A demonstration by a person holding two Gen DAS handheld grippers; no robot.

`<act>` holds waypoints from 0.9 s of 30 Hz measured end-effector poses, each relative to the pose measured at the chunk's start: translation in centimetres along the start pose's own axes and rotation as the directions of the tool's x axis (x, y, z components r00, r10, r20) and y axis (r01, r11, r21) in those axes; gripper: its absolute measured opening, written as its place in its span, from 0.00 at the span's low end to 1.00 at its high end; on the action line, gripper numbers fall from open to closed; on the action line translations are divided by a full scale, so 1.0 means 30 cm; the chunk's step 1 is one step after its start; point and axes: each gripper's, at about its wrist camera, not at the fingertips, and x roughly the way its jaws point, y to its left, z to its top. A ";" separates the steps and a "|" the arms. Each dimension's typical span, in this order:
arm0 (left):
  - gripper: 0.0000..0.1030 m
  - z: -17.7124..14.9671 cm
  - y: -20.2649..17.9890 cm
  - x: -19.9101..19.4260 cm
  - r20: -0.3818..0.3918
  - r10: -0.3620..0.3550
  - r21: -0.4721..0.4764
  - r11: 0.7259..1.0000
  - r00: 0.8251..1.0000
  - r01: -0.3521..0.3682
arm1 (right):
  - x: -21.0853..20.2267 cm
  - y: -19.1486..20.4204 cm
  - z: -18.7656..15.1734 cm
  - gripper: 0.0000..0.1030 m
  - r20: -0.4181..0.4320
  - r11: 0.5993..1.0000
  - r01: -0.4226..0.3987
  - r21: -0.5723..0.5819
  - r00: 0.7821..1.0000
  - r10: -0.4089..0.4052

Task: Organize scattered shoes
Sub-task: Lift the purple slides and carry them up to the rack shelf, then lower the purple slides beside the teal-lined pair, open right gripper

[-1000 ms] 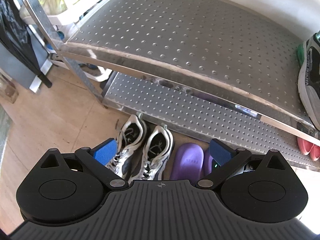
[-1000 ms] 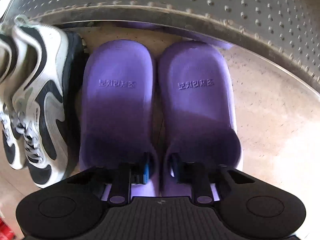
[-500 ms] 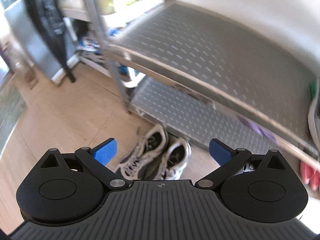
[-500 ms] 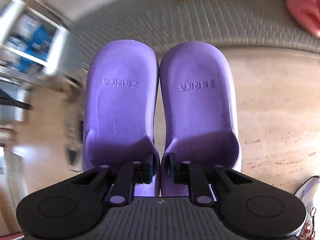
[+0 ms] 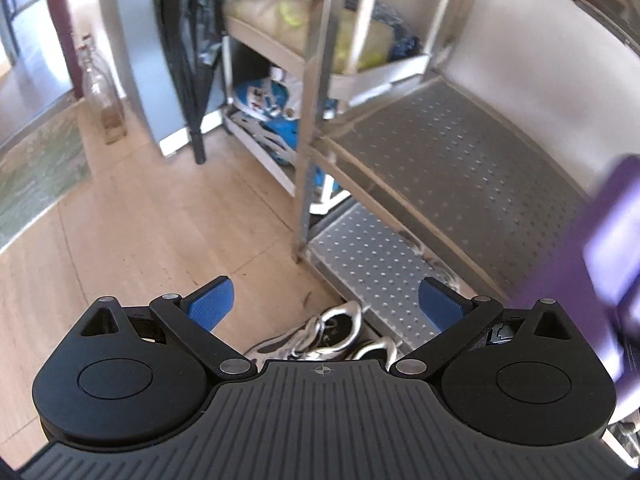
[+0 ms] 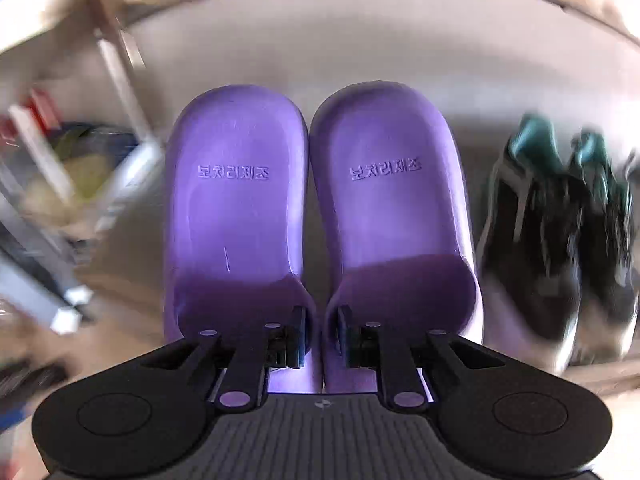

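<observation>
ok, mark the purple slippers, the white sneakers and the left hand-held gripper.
purple slippers (image 6: 236, 208): right wrist view, left slipper's sole.
white sneakers (image 5: 340, 320): left wrist view, heel collar.
left hand-held gripper (image 5: 326, 305): left wrist view, midway between fingertips.

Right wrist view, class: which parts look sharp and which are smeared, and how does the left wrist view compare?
Right wrist view: the purple slippers stay crisp while the dark sneakers and background streak with motion blur. Left wrist view: mostly sharp, fisheye-bent metal shelf; only the purple shape at its right edge smears.

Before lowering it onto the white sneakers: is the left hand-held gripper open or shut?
Open. The left hand-held gripper has its blue pads spread wide apart, nothing between them; the white sneakers lie on the floor below.
</observation>
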 end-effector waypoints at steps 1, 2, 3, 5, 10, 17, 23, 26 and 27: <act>0.98 0.002 -0.010 0.006 -0.005 -0.003 0.021 1.000 1.000 0.003 | 0.022 0.026 0.001 0.27 0.071 0.997 0.069 -0.042 0.995 -0.066; 0.98 0.000 -0.018 0.011 -0.013 -0.009 0.033 0.999 1.000 0.009 | 0.048 0.051 -0.006 0.33 0.162 0.982 0.159 -0.104 0.977 -0.141; 0.98 -0.004 -0.026 0.016 -0.023 -0.015 0.045 0.999 1.000 0.016 | 0.064 0.064 -0.015 0.42 0.199 0.970 0.194 -0.148 0.966 -0.163; 0.98 -0.011 -0.040 0.022 -0.039 -0.028 0.062 0.998 0.999 0.030 | 0.075 0.058 -0.047 0.39 0.191 0.970 0.152 -0.190 0.975 -0.115; 0.98 -0.022 -0.040 0.016 -0.038 -0.031 0.068 0.997 0.999 0.033 | -0.085 -0.073 -0.192 0.61 0.257 0.999 0.023 -0.045 0.966 -0.011; 0.98 -0.033 -0.060 0.018 -0.039 -0.033 0.085 0.996 0.999 0.036 | -0.117 -0.093 -0.398 0.64 0.186 0.996 -0.090 0.025 0.979 0.084; 0.98 -0.047 -0.110 0.023 -0.030 -0.037 0.178 0.983 0.999 0.042 | -0.130 -0.035 -0.429 0.67 0.218 0.995 -0.101 0.026 0.972 0.093; 0.98 -0.055 -0.135 0.025 -0.025 -0.039 0.224 0.974 0.999 0.044 | -0.123 -0.036 -0.422 0.68 0.211 0.994 -0.105 0.041 0.973 0.094; 0.98 -0.058 -0.145 0.026 -0.023 -0.040 0.241 0.970 0.999 0.045 | -0.119 -0.039 -0.419 0.68 0.209 0.994 -0.104 0.046 0.974 0.092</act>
